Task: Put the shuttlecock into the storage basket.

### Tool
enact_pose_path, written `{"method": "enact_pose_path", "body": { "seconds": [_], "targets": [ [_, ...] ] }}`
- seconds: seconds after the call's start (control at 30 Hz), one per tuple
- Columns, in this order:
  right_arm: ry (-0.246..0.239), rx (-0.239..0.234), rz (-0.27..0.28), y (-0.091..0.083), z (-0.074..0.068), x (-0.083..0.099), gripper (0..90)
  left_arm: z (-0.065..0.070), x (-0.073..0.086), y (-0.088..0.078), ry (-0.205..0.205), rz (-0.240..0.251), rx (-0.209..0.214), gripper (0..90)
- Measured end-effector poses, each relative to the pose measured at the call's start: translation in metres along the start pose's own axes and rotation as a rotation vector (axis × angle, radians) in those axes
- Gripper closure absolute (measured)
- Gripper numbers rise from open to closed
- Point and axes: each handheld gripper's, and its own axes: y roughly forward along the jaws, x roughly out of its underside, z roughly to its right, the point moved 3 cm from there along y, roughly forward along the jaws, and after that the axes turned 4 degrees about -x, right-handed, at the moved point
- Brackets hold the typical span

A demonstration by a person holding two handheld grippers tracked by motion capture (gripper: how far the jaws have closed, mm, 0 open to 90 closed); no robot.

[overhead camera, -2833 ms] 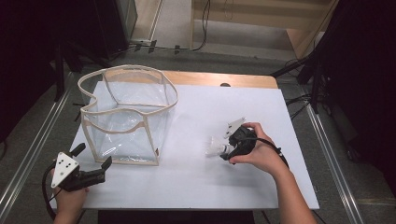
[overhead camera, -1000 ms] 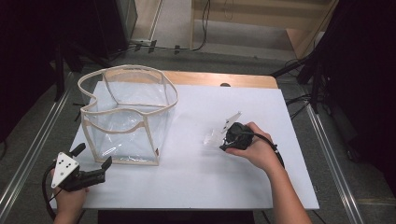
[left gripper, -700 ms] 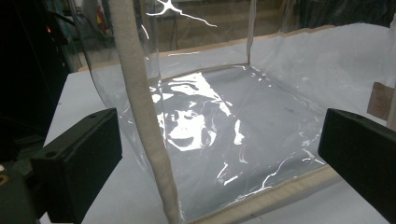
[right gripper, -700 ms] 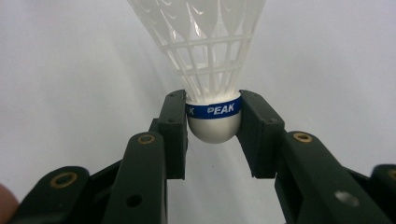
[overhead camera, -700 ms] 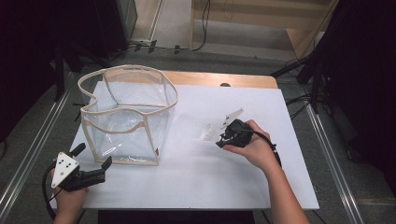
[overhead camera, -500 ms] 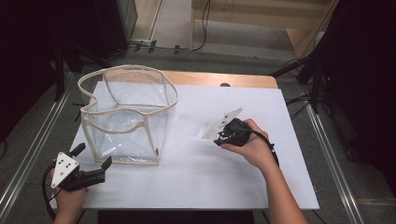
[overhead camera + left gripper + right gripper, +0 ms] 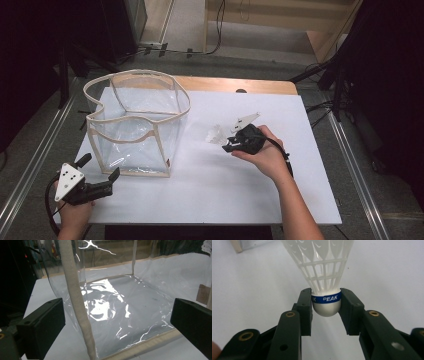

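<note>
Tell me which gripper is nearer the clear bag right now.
Left. The left gripper sits open just in front of the clear bag, by its near left corner, not touching. The right gripper is farther off to the bag's right, shut on the shuttlecock.

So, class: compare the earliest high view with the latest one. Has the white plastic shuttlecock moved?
Yes. The white plastic shuttlecock, clamped at its cork by the right tool, has shifted left and slightly away from the person, closer to the clear plastic bin, which stayed put.

A white table (image 7: pixel 300 200) with a wooden far edge is standing on grey floor (image 7: pixel 30 145), dark equipment crowding the frame's upper corners.
</note>
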Motion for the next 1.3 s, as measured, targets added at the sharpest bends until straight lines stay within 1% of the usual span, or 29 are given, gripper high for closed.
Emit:
{"method": "enact_pose_path", "body": {
  "seconds": [0.03, 0.1, 0.13, 0.17, 0.3, 0.4, 0.57, 0.7, 0.9, 1.0, 1.27, 1.3],
  "targets": [
    [-0.005, 0.002, 0.008, 0.0, 0.0, -0.001, 62.5, 0.0, 0.0, 0.0, 0.0, 0.0, -0.001, 0.3],
    [0.001, 0.0, 0.023, 0.0, -0.001, -0.002, 62.5, 0.0, 0.0, 0.0, 0.0, 0.0, 0.0, 0.3],
    [0.002, 0.008, 0.034, 0.0, -0.001, -0.003, 62.5, 0.0, 0.0, 0.0, 0.0, 0.0, -0.001, 0.3],
    [0.017, 0.021, 0.047, -0.001, 0.0, -0.004, 62.5, 0.0, 0.0, 0.0, 0.0, 0.0, 0.0, 0.3],
    [0.045, 0.033, 0.121, -0.006, 0.001, -0.009, 62.5, 0.0, 0.0, 0.0, 0.0, 0.0, -0.001, 0.3],
    [0.05, 0.036, 0.16, -0.009, 0.001, -0.012, 62.5, 0.0, 0.0, 0.0, 0.0, 0.001, 0.0, 0.3],
    [0.047, 0.038, 0.192, -0.009, 0.0, -0.015, 62.5, 0.0, 0.0, 0.0, 0.0, 0.0, 0.0, 0.3],
    [0.049, 0.022, 0.223, -0.01, -0.002, -0.019, 62.5, 0.0, 0.0, 0.0, -0.001, 0.0, 0.0, 0.3],
    [0.047, 0.018, 0.252, -0.015, -0.003, -0.026, 62.6, 0.0, 0.0, 0.0, -0.002, 0.001, 0.0, 0.3],
    [0.043, 0.023, 0.25, -0.018, -0.004, -0.031, 62.6, 0.0, 0.0, 0.0, -0.002, 0.001, 0.0, 0.3],
    [0.033, 0.008, 0.251, -0.023, -0.004, -0.042, 62.6, 0.0, 0.0, 0.0, -0.002, 0.001, 0.0, 0.3],
    [0.031, 0.012, 0.251, -0.024, -0.004, -0.043, 62.6, 0.0, 0.0, 0.0, -0.003, 0.001, 0.001, 0.3]
  ]
}}
